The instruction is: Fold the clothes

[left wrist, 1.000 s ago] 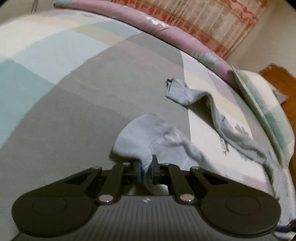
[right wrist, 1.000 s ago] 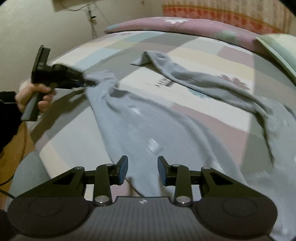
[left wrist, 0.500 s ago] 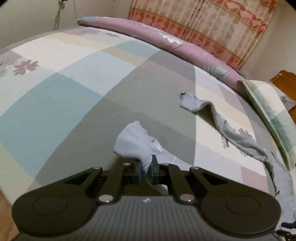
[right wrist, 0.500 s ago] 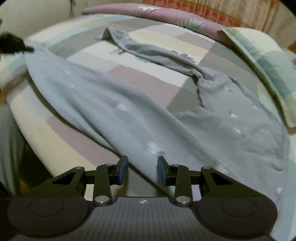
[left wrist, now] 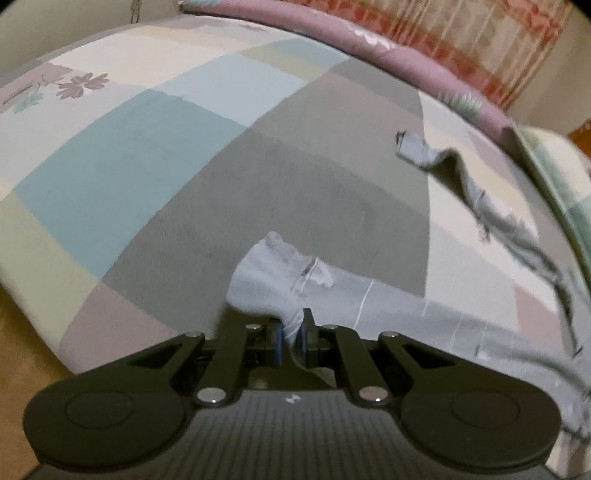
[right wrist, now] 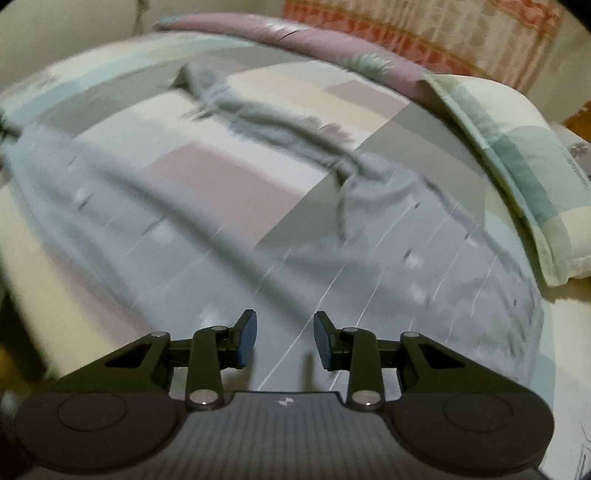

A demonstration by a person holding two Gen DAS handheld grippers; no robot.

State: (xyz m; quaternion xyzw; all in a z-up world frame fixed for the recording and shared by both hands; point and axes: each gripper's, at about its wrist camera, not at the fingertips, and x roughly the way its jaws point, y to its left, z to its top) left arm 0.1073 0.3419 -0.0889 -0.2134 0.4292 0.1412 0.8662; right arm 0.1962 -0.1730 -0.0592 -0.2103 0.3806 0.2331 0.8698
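bedsheet [left wrist: 155, 206] in pastel blocks is seen ahead of the left gripper [left wrist: 290, 338], bare to its far edge, where a mauve quilt [left wrist: 413, 55] is laid beneath a curtain [left wrist: 461, 33]. the near bed edge is seen left of the jaws, with floor below it. the left jaws are pressed together, pinching a cuff of the grey garment [left wrist: 266, 284], which is trailed rightward; a second sleeve end [left wrist: 415, 149] is left lying well ahead and right. the left gripper is angled steeply down. the right gripper [right wrist: 284, 339] is also angled down, jaws spread with nothing between, held over the garment [right wrist: 332, 251], which is spread from far left to right of the jaws. a pillow [right wrist: 517, 158] is seen far right. no writing can be read.
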